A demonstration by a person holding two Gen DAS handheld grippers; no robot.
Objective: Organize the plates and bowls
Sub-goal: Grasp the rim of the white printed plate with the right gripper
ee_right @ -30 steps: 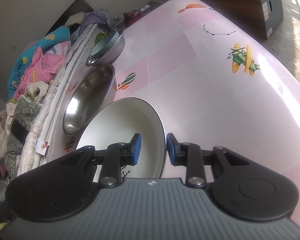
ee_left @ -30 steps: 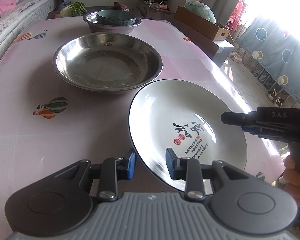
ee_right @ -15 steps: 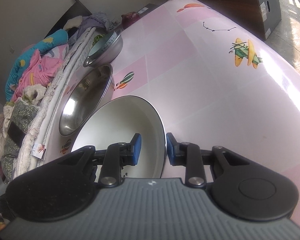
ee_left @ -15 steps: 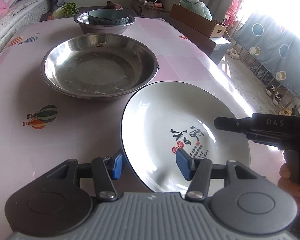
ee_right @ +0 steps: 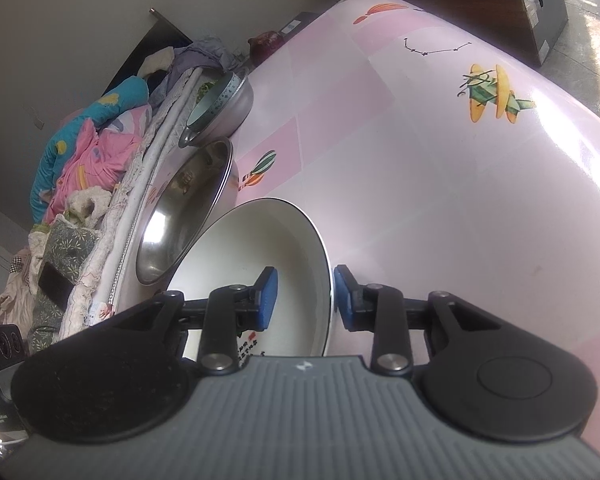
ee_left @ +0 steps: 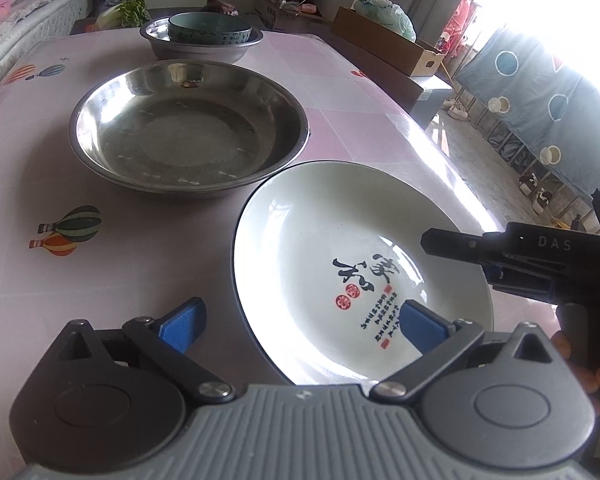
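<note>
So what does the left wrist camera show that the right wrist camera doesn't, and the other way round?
Only the left wrist view shows the left gripper, its jaws just opened wide on either side of the white plate's near rim, not pressing it, plus the cardboard box and the patterned curtain.

Only the right wrist view shows the pile of bedding beside the table and the right gripper's blue pads either side of the plate's rim.

Both show the white plate, the large steel basin, the far steel bowl holding a teal bowl, and the right gripper.
</note>
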